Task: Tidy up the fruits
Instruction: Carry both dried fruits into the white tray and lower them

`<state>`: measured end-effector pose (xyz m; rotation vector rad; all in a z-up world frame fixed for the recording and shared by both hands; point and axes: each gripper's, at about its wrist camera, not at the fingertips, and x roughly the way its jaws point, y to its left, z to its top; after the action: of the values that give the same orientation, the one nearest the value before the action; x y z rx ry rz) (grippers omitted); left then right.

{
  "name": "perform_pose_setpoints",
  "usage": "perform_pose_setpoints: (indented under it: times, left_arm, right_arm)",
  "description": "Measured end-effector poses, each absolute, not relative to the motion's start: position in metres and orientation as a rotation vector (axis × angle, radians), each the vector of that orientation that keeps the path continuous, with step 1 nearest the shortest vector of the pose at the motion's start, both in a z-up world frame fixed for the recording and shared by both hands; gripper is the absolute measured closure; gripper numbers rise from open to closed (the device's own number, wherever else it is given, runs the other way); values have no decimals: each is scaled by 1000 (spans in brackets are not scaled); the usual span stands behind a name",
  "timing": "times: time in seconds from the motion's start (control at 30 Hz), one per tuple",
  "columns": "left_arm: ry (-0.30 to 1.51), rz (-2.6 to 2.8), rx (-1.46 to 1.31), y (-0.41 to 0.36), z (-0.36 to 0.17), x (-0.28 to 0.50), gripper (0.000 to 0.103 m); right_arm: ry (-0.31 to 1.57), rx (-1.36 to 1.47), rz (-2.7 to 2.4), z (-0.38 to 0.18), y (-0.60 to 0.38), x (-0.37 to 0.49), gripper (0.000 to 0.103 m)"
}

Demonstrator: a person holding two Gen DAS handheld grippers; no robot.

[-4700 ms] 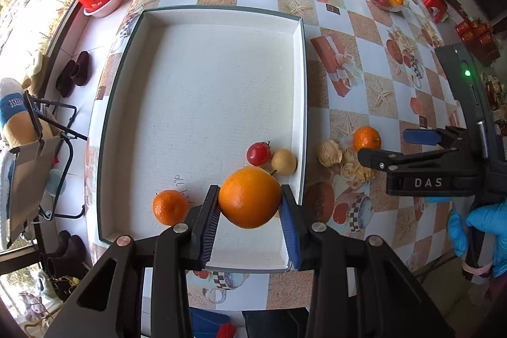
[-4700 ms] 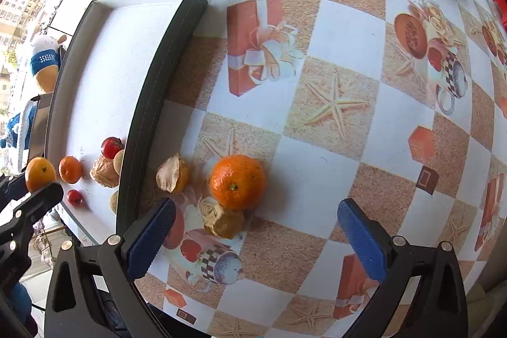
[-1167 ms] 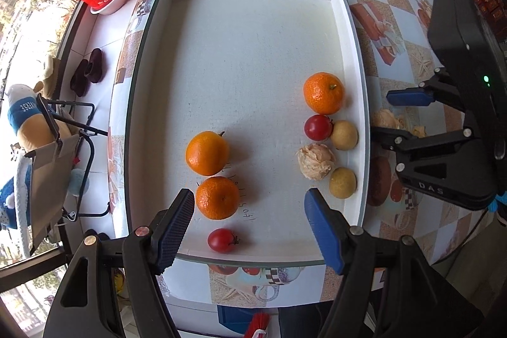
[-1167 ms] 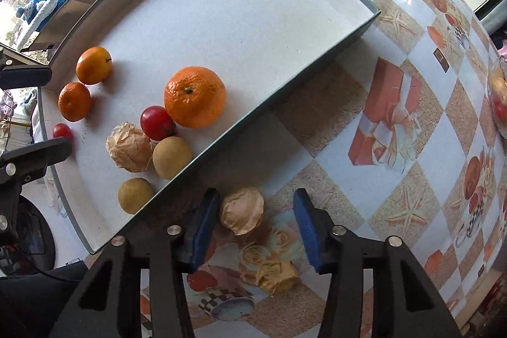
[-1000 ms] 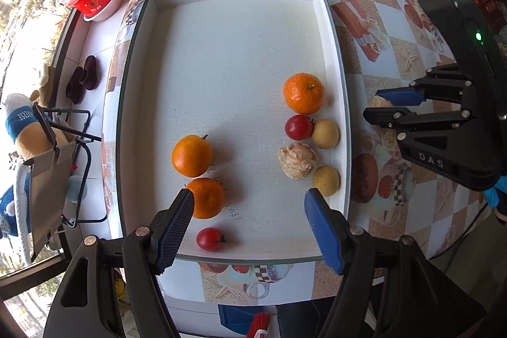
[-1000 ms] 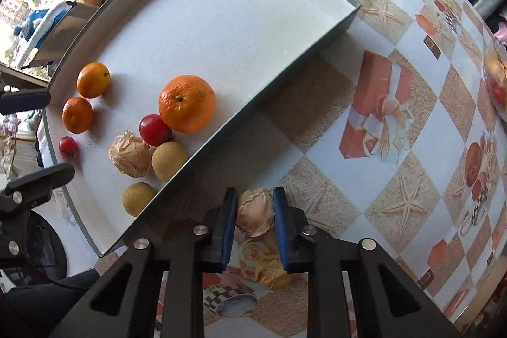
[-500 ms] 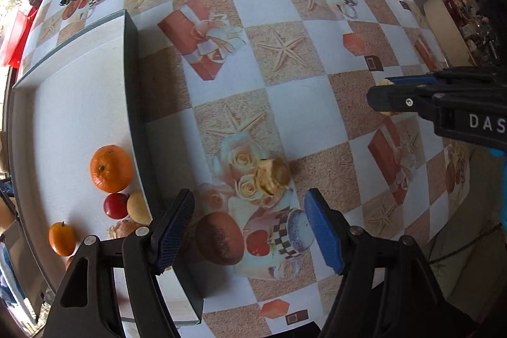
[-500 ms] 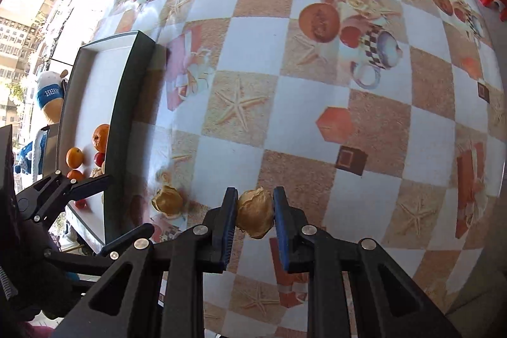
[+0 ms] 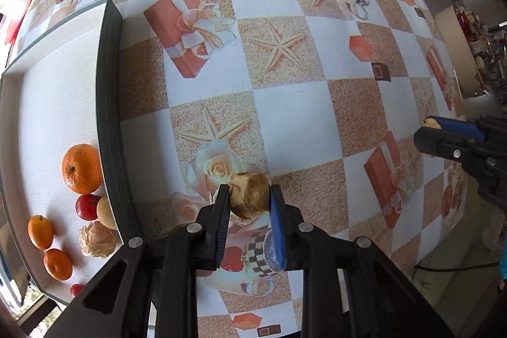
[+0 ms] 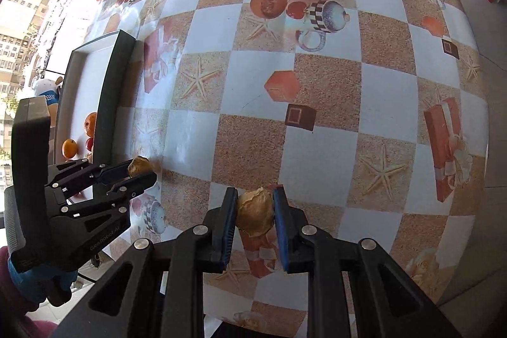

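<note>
A papery, husk-wrapped fruit [image 9: 249, 191] sits pinched in the left gripper [image 9: 248, 205], whose jaws have just closed on it, low over the glossy patterned tablecloth [image 9: 294, 103]. The right gripper [image 10: 255, 213] clamps a second husked fruit [image 10: 255, 213]. Next, likely: carry both to the white tray [image 9: 107, 103] beside the smooth round oranges [image 9: 81, 168].
</note>
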<state>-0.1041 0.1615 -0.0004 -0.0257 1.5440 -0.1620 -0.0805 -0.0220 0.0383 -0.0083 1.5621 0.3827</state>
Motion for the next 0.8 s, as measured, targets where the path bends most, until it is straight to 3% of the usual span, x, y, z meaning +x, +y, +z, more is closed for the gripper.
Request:
perform_pose_setpoints:
  times: [0.33, 0.8]
  left_arm:
    - [1419, -78, -129, 242, 63, -127, 77]
    - [1449, 135, -159, 323, 58, -146, 77]
  right_arm:
    - [1546, -34, 444, 49, 14, -80, 79]
    - [1546, -102, 620, 64, 135, -81, 79]
